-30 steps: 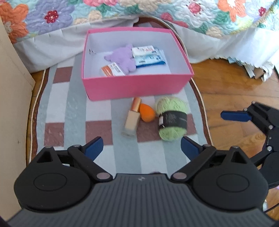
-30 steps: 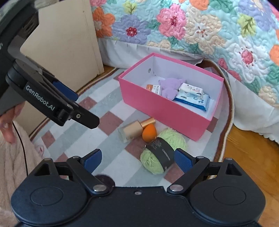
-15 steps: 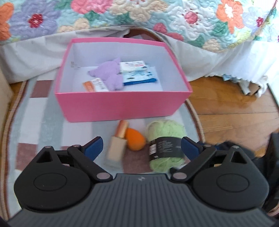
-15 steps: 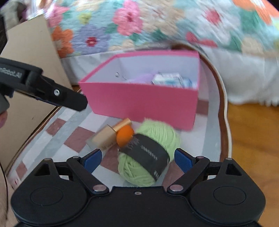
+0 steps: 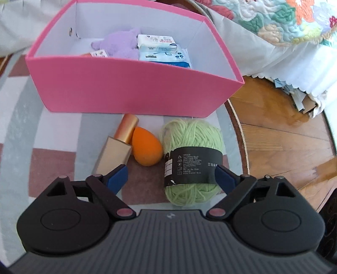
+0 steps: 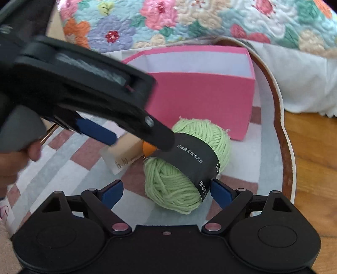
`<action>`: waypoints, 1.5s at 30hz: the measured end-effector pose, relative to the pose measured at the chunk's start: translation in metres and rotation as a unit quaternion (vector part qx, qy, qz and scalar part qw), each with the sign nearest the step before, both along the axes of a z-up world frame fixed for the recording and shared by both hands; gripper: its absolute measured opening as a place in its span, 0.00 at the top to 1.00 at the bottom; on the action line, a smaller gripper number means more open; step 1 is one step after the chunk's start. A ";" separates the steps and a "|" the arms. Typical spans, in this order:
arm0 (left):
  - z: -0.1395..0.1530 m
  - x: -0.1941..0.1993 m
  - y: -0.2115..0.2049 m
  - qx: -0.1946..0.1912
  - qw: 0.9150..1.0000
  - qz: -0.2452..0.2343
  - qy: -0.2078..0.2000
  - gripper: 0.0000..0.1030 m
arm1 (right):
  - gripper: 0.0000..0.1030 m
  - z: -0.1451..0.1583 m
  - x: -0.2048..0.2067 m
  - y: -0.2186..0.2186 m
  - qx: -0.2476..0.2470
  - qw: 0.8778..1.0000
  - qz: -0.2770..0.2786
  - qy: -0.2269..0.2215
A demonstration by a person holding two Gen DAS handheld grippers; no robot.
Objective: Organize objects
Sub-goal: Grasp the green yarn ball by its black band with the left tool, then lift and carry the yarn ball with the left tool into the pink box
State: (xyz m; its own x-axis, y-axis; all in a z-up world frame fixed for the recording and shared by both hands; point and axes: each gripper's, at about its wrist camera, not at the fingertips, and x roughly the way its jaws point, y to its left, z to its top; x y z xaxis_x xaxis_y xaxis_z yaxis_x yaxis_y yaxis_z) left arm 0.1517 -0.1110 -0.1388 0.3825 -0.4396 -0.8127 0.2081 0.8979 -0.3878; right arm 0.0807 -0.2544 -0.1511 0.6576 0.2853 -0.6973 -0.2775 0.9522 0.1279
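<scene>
Centrally, the green yarn ball [image 5: 192, 160], soft, plump and cinched by a smooth black paper band, lay on the striped rug [image 5: 52, 164] just at six o'clock of the pink box [image 5: 134, 90], evidently awaiting transfer into it. At its nine o'clock, touching it, sat an orange teardrop sponge [image 5: 146, 150], and beyond that a glossy gold-capped bottle [image 5: 115, 151] lay on its side. The left tongs [image 5: 171, 177] were closing, yarn and sponge between the blue pads, which had not yet pressed on either. The right tongs [image 6: 166, 192] stood wide, bracketing the yarn's end without gripping. Inside the rigid cardboard box rested a lilac plush [image 5: 120, 45] and tissue packs [image 5: 158, 43]; a quilted floral bedspread [image 6: 189, 19] hung at twelve o'clock.
</scene>
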 end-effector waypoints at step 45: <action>0.024 -0.078 0.033 -0.100 0.994 -0.026 0.024 0.54 | 0.38 0.043 -0.050 0.044 -0.098 0.994 0.046 0.003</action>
State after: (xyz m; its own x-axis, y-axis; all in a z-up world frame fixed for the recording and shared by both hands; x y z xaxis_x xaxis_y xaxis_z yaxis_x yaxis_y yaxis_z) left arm 0.0740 -0.0775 -0.1143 0.3173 -0.6126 -0.7239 0.2284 0.7902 -0.5686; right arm 0.0311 -0.2108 -0.1077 0.6304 0.2027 -0.7494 -0.3641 0.9297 -0.0548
